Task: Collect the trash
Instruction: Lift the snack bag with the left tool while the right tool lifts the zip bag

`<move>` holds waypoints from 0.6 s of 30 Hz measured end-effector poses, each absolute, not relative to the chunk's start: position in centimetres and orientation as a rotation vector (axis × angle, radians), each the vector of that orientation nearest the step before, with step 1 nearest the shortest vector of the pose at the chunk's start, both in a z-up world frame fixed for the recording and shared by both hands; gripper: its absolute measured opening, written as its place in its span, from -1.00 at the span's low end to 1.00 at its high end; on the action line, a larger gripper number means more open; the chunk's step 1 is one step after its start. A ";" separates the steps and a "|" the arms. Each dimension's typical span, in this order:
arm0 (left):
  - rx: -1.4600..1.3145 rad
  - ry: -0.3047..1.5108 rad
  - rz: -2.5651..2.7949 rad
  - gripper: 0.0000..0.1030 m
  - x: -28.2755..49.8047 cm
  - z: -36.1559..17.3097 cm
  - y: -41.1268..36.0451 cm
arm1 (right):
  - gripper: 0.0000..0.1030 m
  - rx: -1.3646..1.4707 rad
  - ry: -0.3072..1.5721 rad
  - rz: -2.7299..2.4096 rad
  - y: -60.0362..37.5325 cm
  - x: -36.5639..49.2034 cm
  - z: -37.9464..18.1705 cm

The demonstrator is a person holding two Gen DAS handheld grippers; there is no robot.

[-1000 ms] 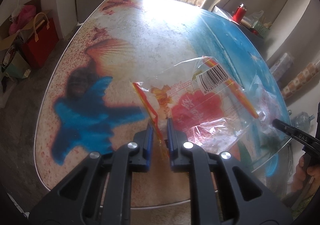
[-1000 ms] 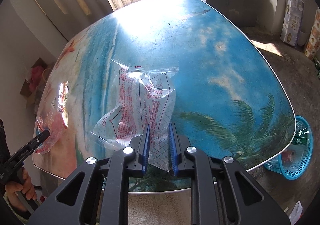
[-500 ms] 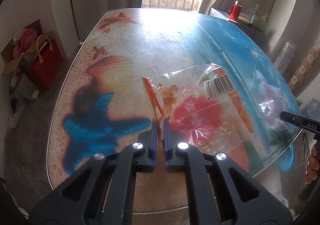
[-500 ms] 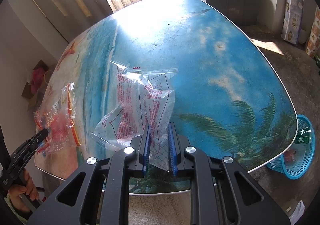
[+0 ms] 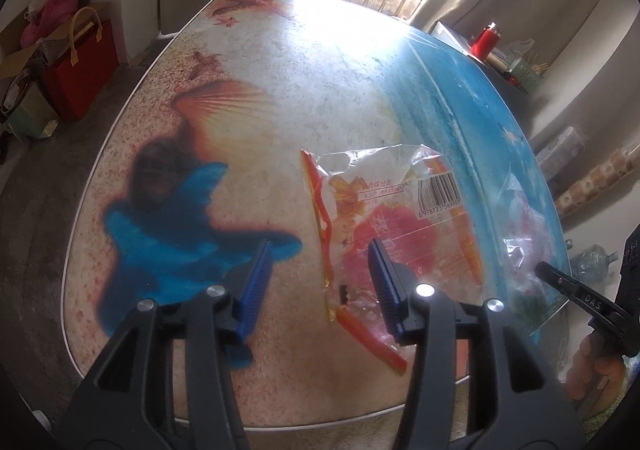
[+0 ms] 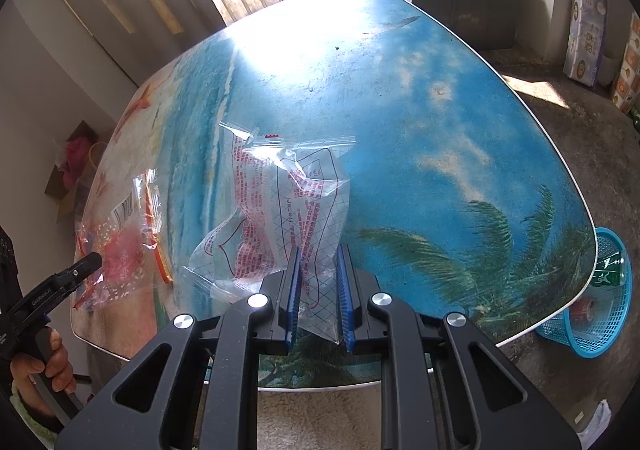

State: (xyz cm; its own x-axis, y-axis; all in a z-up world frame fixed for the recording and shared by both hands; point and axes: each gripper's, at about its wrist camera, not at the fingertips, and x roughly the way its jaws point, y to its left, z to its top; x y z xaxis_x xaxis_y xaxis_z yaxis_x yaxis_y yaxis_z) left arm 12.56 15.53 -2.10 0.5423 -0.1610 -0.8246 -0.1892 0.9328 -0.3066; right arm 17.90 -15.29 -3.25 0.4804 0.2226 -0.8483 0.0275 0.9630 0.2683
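On the beach-print tabletop (image 5: 328, 61), seen from the left wrist, one orange-edged snack wrapper (image 5: 384, 226) lies flat, its long axis running away from the camera. The left claw (image 5: 320, 286) has just been spreading and straddles the wrapper's near edge without pinching it.

From the right wrist, the right claw (image 6: 318, 294) pinches one clear red-printed bag (image 6: 288, 217), standing upright above the tabletop; one blue basket (image 6: 600, 314) sits beyond the tabletop's right corner.

Readable print on wrapper and gripper

Barcode number 6 978723 569989 on orange snack bag (image 5: 400, 226); "DAS" on right gripper (image 5: 576, 292) arm.
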 end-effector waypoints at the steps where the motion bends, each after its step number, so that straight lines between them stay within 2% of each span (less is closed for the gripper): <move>1: -0.391 1.004 0.011 -0.10 12.6 -2.1 15.5 | -0.66 0.261 1.067 0.120 -15.3 17.9 -3.3; 4: -0.392 0.996 0.008 -0.15 12.8 -2.0 15.1 | -0.66 0.261 1.067 0.119 -15.3 17.9 -3.2; 8: -0.361 0.990 0.017 -0.45 13.0 -2.1 14.7 | -0.66 0.262 1.067 0.119 -15.3 17.9 -3.2; 16: -0.313 0.985 0.034 -0.77 12.9 -2.2 14.5 | -0.66 0.259 1.065 0.119 -15.2 17.9 -3.2; 18: -0.301 0.982 0.036 -0.80 12.8 -2.2 14.4 | -0.66 0.259 1.065 0.118 -15.3 17.9 -3.2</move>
State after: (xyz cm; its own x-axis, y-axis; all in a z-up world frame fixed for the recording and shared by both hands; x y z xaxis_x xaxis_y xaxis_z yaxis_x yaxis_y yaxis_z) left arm 12.82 14.42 -2.17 0.5584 -0.1049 -0.8229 -0.1652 0.9580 -0.2343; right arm 17.91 -15.26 -3.23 0.4818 0.2203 -0.8482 0.0290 0.9634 0.2667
